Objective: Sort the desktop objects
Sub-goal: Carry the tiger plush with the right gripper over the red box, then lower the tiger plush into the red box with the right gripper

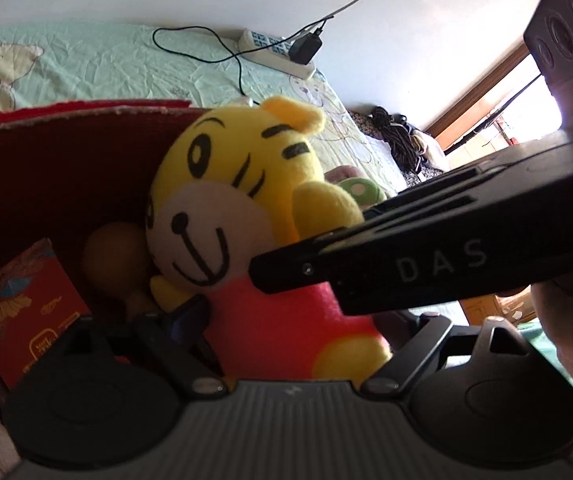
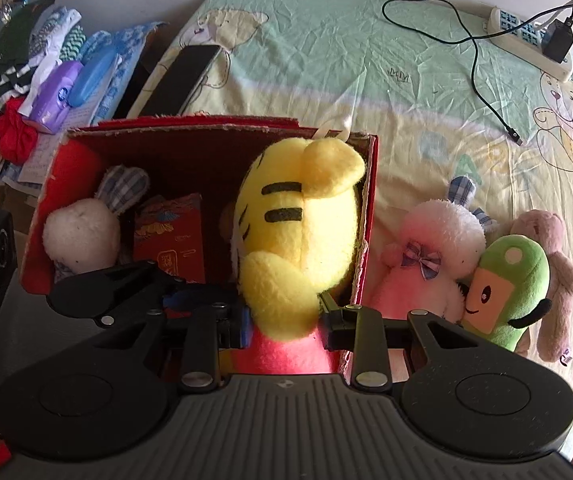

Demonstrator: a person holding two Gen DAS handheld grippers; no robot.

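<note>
Left wrist view: tiger plush [image 1: 246, 208], yellow head, pink body, upright in the red box [image 1: 46, 152], leaning at its right end; left gripper [image 1: 286, 320] jaws clamped on the pink body low down. Beside the tiger in the box: red packet [image 1: 26, 308] and a brown round item [image 1: 114, 256], kind unclear. Right gripper crosses from the right as a black finger [image 1: 366, 268] touching the tiger's arm. Behind: bed sheet [image 1: 106, 60], power strip [image 1: 274, 52] with black charger. Right wrist view: right gripper [image 2: 282, 320] jaws closed on the tiger [image 2: 298, 232] at its neck, over the box [image 2: 366, 216] wall. In the box also: white plush [image 2: 82, 232] with checked ear, red packet [image 2: 170, 236]. On the sheet [image 2: 326, 60] just right of the box: pink-white plush [image 2: 434, 256], green plush [image 2: 506, 284], beige plush [image 2: 554, 264], touching one another. Far left: folded clothes [image 2: 34, 48].
</note>
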